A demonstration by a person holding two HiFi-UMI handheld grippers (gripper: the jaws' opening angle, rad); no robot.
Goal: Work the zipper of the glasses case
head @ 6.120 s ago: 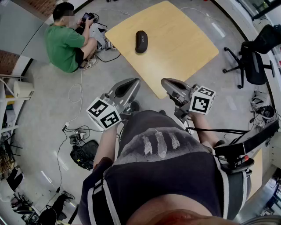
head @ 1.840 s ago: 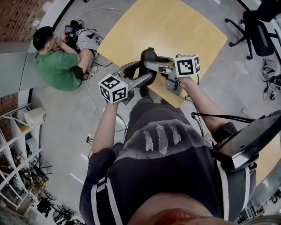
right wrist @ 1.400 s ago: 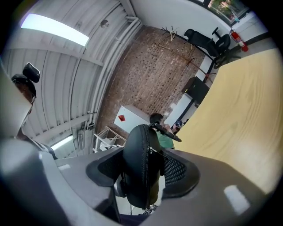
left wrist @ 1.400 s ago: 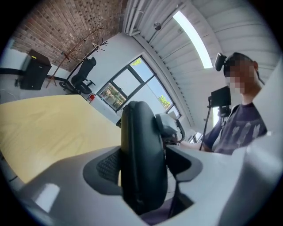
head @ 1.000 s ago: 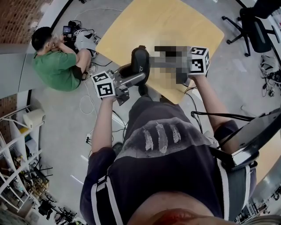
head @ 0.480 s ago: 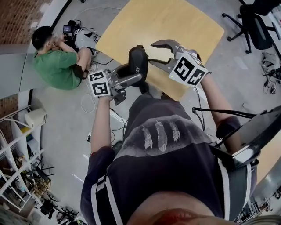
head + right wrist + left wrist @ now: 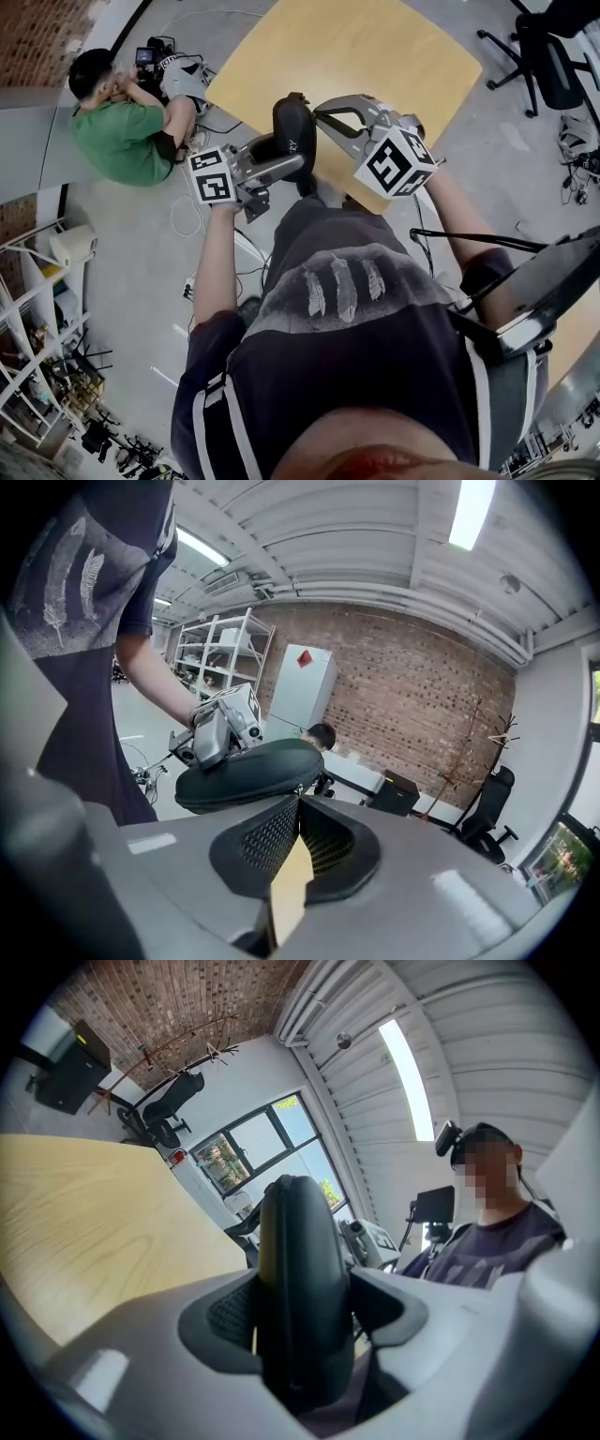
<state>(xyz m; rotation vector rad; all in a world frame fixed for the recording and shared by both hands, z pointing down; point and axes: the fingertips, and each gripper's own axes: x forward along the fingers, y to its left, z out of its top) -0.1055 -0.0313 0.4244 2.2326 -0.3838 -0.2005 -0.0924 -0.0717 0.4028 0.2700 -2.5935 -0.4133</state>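
Since the frame half a second back, our right gripper (image 7: 298, 797) has rolled over, so its marker cube (image 7: 394, 161) shows a different face. Its fingers stood spread wide beside the top of the glasses case (image 7: 292, 120). They have been closing and now meet at the case's seam.

Nearest to us is our dark shirt (image 7: 342, 309) with its pale feather print, and both our forearms reach forward from it. Our left gripper (image 7: 302, 1312) carries its own marker cube (image 7: 211, 175). Its fingers are clamped on the black glasses case from both sides, and the seam runs up the middle between them. The case is held in the air just at the near edge of the desk (image 7: 375, 56), its far end pointing away from us.

Our right gripper comes in from the right and slightly above. Its fingers are pinched together on the small zipper pull (image 7: 298, 786) at the edge of the case.

Beyond the case the pale wooden desk stretches away. On the grey floor (image 7: 122, 244) to its left a person in a green shirt (image 7: 117, 131) sits near some equipment and loose cables. Farther off we see a black office chair (image 7: 553, 70) at the right, and shelving (image 7: 37, 309) along the left.
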